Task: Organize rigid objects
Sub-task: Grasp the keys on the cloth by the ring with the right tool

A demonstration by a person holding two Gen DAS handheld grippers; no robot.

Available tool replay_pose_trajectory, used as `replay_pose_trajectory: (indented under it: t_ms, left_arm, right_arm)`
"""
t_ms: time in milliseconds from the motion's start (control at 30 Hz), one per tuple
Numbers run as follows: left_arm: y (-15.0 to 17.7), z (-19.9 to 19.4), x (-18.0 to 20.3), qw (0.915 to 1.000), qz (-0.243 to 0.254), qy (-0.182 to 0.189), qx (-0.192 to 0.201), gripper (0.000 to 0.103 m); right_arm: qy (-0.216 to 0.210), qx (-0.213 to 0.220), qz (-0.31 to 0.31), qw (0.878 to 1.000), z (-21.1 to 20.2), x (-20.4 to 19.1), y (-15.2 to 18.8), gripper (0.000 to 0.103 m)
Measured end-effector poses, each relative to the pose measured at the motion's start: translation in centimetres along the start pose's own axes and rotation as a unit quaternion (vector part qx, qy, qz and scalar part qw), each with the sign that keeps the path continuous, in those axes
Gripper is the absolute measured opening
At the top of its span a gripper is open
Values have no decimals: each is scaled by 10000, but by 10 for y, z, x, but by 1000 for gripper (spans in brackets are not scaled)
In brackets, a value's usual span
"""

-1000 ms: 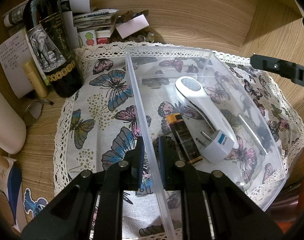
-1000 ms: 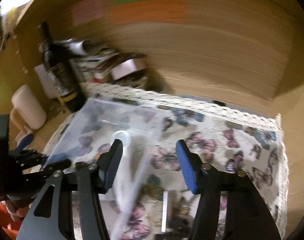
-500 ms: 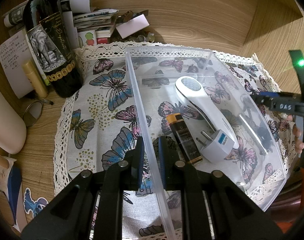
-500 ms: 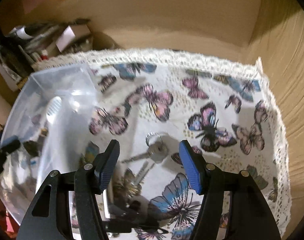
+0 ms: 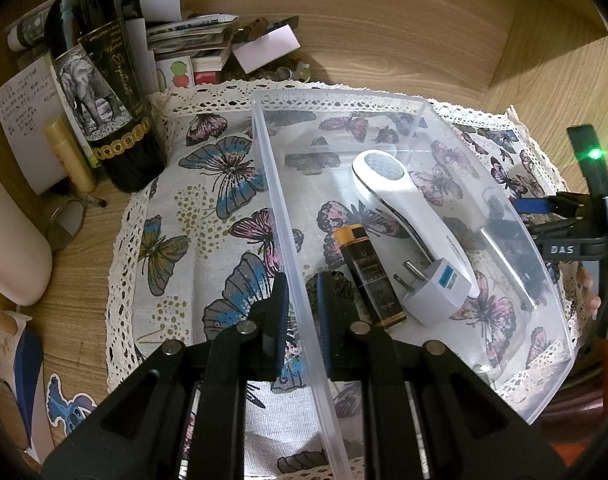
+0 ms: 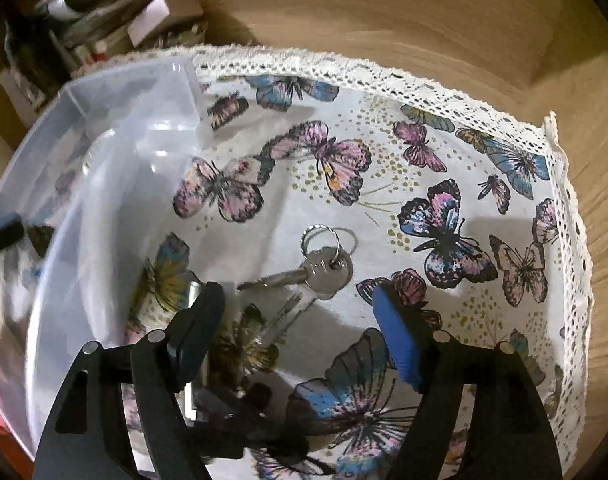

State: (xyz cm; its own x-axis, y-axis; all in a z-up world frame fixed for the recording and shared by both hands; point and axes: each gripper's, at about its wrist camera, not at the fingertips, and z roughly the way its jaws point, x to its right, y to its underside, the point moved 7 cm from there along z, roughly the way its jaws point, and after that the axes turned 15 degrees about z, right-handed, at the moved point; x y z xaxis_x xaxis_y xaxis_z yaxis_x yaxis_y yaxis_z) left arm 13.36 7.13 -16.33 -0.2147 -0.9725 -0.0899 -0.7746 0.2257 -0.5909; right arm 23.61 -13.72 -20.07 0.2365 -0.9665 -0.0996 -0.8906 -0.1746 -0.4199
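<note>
Clear plastic forms the bin (image 5: 384,98), and the left gripper (image 5: 302,304) is clamping the bin's near wall, one blue-padded finger outside and one inside. Just beyond the inner finger, a black and gold tube (image 5: 370,276) is lying on the bin floor beside a white plug adapter (image 5: 434,292), which is touching a long white handheld device (image 5: 404,208). The bin is resting on a butterfly-print cloth (image 5: 207,184) with a lace border. Farther left, a dark wine bottle (image 5: 103,88) is standing at the cloth's edge in front of stacked papers (image 5: 187,36). In the right wrist view, the right gripper (image 6: 299,330) is hovering with its fingers spread wide above the cloth. A set of keys (image 6: 308,276) on a ring is lying on the cloth between and just beyond the fingertips, outside the bin and untouched.
</note>
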Motion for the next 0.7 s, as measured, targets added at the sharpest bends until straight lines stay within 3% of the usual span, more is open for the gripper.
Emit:
replay_pose_trajectory:
  t_ms: [200, 333, 500, 700]
  left_arm:
    - [0, 2, -1, 10000, -9, 1, -42, 14]
    - [0, 4, -1, 10000, -14, 1, -70, 14]
    - [0, 4, -2, 10000, -17, 6, -69, 14]
    - [0, 4, -1, 10000, -19, 7, -66, 14]
  right_arm:
    - [-32, 29, 88, 10000, 12, 2, -8, 73]
    - [-81, 105, -4, 9999, 13, -2, -11, 59]
    - [-19, 235, 39, 9997, 12, -5, -13, 59]
    - [-92, 653, 140, 9977, -23, -7, -21, 59]
